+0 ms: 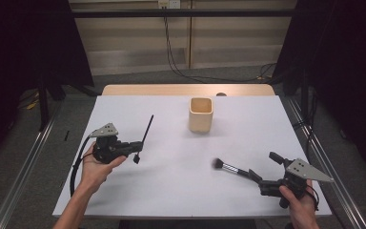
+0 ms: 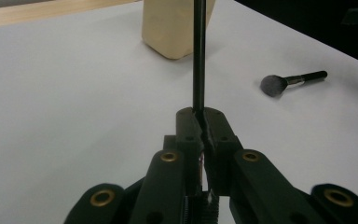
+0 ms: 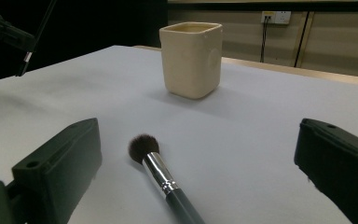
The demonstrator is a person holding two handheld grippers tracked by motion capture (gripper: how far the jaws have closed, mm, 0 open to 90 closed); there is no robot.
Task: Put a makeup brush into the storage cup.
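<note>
Worktop (image 1: pixel 181 191): white rectangular surface across the centre of the high view, with a strip of bare wood showing along its far edge.

Cup (image 1: pixel 201 114): cream, square-sided with rounded corners, upright and open-topped, in the upper middle of the high view; well apart from both grippers. It stands at the top centre of the right gripper view (image 3: pixel 191 58).

Left gripper (image 1: pixel 137 153): black body under a grey three-cornered plate, held in a hand at the left of the high view. Its jaws are clamped on the lower end of a thin black stick (image 1: pixel 147 129), which slants up and away toward the upper right, raised off the worktop. In the left gripper view the stick (image 2: pixel 198 51) rises straight from the pinched jaw tips.

Right gripper (image 1: pixel 262 167): same build, held at the lower right of the high view, jaws spread wide.

Makeup brush (image 1: pixel 228 167): dark bristle head, silver ferrule, black handle, lying flat on the worktop; in the right gripper view it (image 3: pixel 161 175) lies between the spread jaws, touched by neither.
</note>
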